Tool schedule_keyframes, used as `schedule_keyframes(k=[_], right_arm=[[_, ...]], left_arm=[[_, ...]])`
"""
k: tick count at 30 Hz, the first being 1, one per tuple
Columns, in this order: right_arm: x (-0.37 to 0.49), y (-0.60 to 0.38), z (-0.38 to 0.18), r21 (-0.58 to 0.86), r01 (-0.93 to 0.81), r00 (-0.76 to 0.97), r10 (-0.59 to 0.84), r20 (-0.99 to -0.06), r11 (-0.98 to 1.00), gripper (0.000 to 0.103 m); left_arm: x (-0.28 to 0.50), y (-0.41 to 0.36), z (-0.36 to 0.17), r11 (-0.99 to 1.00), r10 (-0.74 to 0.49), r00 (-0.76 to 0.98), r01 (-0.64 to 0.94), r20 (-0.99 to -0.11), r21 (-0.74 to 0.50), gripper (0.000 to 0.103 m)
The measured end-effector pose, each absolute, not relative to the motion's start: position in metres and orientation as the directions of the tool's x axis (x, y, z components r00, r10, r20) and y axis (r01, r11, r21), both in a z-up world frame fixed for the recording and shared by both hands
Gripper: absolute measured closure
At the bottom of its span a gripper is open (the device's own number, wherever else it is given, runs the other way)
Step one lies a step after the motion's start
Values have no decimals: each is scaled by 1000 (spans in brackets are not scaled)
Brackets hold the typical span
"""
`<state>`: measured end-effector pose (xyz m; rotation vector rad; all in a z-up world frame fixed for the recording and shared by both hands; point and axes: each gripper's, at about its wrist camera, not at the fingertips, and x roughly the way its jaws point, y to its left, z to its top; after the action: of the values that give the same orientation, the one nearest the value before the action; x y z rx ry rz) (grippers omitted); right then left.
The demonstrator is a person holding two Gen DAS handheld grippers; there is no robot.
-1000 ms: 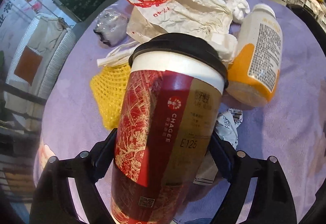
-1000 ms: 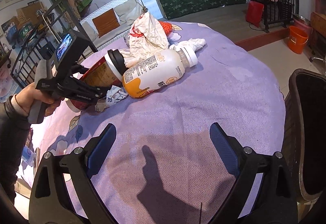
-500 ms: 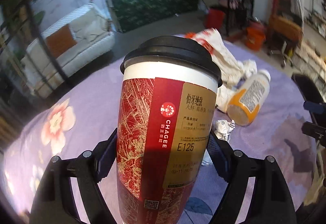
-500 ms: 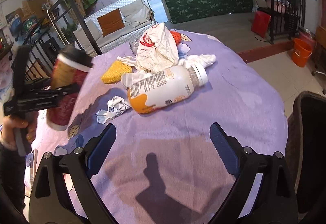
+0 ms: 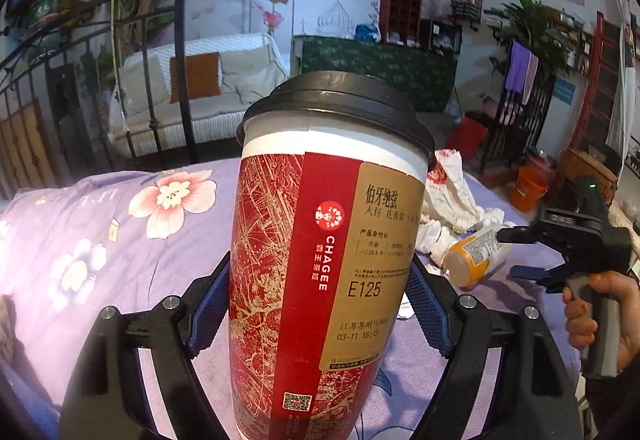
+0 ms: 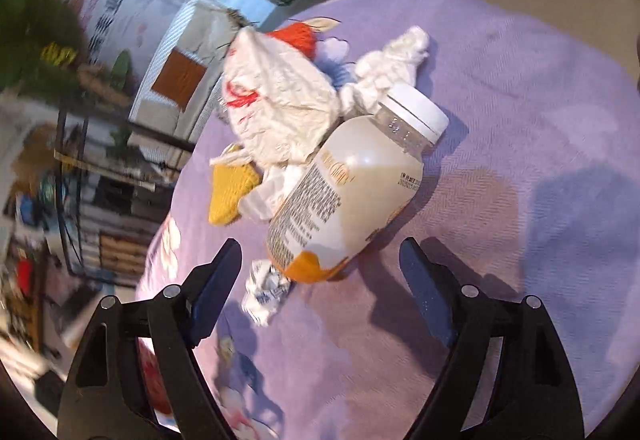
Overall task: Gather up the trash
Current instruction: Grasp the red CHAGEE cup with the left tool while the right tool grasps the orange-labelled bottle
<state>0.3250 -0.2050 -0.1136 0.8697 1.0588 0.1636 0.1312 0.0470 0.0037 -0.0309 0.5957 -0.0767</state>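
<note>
Purple-clothed desk (image 6: 520, 87): bottle (image 6: 348, 195) lies just beyond right gripper (image 6: 320, 272), its closing fingers straddling the base; left gripper (image 5: 318, 308) pinches cup (image 5: 320, 260).

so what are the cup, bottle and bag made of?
Cup: looks like glossy printed paper, stuck-on label, matte black plastic lid. Bottle: likely translucent plastic with a printed wrap and white screw cap. Bag: thin white paper, going by its sharp creases.
</note>
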Motion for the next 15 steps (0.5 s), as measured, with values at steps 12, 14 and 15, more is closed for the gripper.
schedule_keyframes(k=[12,14,15], right_arm=[[365,-188,-139,627,453,488,412,-770,634,31],[362,-186,-139,631,446,499,409,-764,634,32],[360,-187,-138,634,439,504,410,-760,637,32]], left_arm=[[106,39,7,995,-95,868,70,-488,-69,25],[107,39,6,994,-103,869,72,-485,-82,25],[106,39,6,994,-106,870,75,-482,-83,25]])
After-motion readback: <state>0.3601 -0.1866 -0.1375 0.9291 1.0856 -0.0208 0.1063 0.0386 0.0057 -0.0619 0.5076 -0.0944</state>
